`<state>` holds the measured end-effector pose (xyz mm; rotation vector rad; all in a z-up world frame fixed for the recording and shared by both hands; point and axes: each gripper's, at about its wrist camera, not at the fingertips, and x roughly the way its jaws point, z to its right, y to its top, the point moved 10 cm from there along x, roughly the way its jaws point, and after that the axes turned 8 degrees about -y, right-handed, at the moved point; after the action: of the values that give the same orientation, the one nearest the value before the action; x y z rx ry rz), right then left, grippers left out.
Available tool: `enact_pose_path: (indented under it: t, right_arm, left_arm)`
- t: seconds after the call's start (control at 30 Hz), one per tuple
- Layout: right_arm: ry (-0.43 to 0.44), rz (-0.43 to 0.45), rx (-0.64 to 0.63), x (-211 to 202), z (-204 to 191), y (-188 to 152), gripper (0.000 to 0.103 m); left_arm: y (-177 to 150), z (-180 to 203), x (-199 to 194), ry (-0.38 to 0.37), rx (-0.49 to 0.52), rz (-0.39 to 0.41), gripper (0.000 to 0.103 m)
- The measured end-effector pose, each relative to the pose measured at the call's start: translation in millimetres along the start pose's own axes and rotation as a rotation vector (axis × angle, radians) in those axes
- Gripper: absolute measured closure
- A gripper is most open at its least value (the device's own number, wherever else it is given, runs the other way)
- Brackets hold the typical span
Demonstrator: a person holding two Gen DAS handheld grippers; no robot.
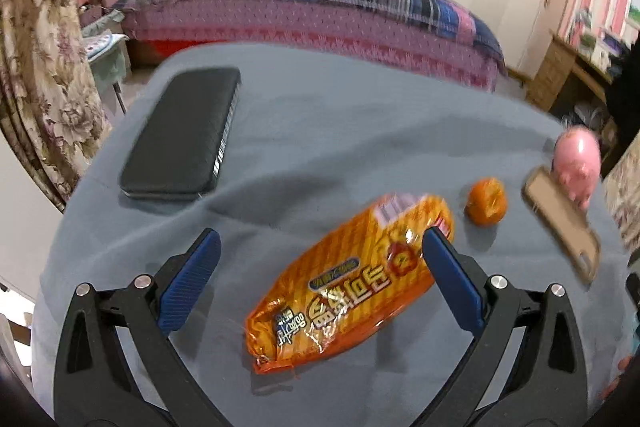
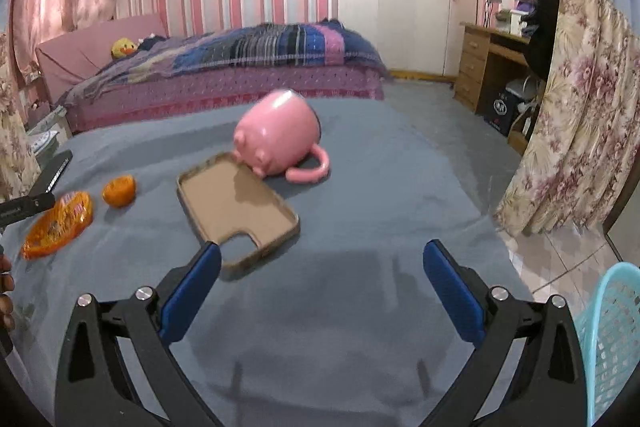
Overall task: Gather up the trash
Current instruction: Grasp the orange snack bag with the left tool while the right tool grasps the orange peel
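On the table covered with a grey-blue cloth (image 1: 340,115) lie five loose things: one crinkled orange plastic snack wrapper (image 1: 344,287), one small orange tangerine (image 1: 486,201), one tan phone case (image 2: 236,207), one pink pig-shaped ceramic mug (image 2: 276,137) and one flat black oblong case with a ribbed edge (image 1: 182,133). At the right edge of the right wrist view stands one light-blue plastic mesh basket (image 2: 612,343), off the table, over the tiled floor.

The left gripper (image 1: 320,281) has its two blue-padded fingers spread wide above the cloth. The wrapper lies between them, slanting from near the middle up toward the right-hand pad, which overlaps its far end in the picture; whether the pad touches it cannot be told. The right gripper (image 2: 320,291) is likewise spread wide and holds nothing; only bare cloth lies between its pads, with the notched corner of the phone case just beside the left-hand pad.

The wrapper is glossy, puffed and creased, printed with bold white and blue lettering and a red round emblem, its near end crimped. The tangerine sits just beyond its far end. The mug lies tipped on its side, its snout touching the phone case's far edge.
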<state>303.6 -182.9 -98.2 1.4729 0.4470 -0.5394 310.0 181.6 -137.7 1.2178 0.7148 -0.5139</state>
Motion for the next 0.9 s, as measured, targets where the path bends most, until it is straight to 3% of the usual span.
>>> enact_pose_path:
  t: [0.37,0.47,0.63,0.8,0.9]
  right_arm:
    - [-0.036,-0.074,-0.013,14.2,9.7,-17.5,0.004]
    - [-0.04,-0.082,-0.015,14.2,9.3,-19.3,0.004]
    - [-0.04,-0.076,-0.005,10.6,8.6,-18.9,0.004]
    - [0.001,-0.073,0.008,8.0,-4.6,-17.6,0.004]
    - [0.037,-0.058,-0.027,6.6,-29.3,-14.0,0.004]
  left_arm:
    - [-17.3,33.0,25.9,-0.046,0.145,-0.11,0.006]
    - [-19.0,43.1,26.5,-0.057,0.186,-0.12,0.016]
    - [-18.4,50.6,23.2,-0.081,0.221,-0.129,0.048]
    - [-12.7,34.0,18.1,-0.109,0.136,-0.135,0.081]
    - [-6.1,15.5,13.4,-0.103,0.05,-0.126,0.088]
